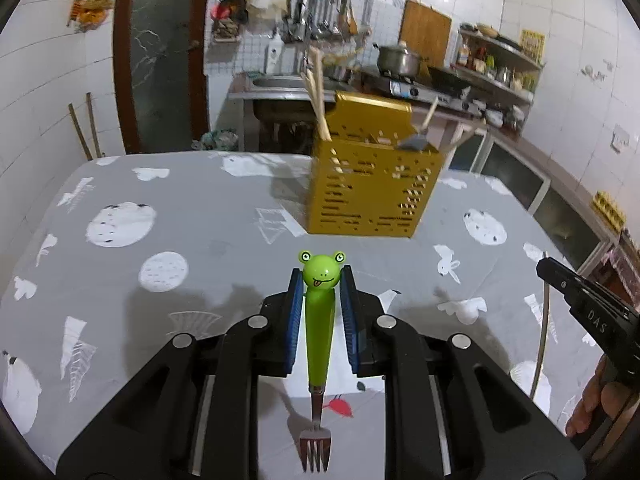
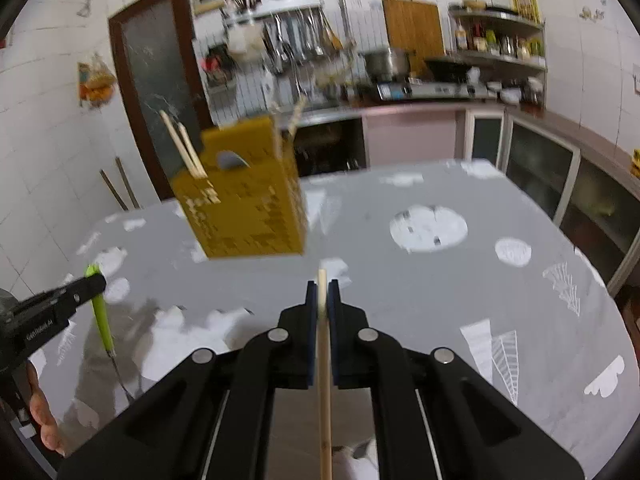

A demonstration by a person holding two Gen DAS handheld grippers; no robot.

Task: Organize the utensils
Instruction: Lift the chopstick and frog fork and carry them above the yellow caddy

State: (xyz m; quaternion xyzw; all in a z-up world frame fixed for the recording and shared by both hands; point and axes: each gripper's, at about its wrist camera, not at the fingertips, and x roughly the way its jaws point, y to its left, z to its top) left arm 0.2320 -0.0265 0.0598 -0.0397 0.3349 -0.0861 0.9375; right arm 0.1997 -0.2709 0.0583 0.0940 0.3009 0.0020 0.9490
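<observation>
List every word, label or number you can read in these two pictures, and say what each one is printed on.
"DAS": white letters on the black right gripper, rest cut off.
White lettering on the left gripper: too blurred to read.
Yellow sign on the wall: too small.
Bottle labels on the shelf: too small.

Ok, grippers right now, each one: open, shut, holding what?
Left gripper: shut on the green frog-handled fork.
Right gripper: shut on a wooden chopstick.

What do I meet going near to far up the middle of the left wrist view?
Fork tines → green frog handle in the left gripper → bare grey tablecloth → yellow holder with chopsticks → kitchen counter.
</observation>
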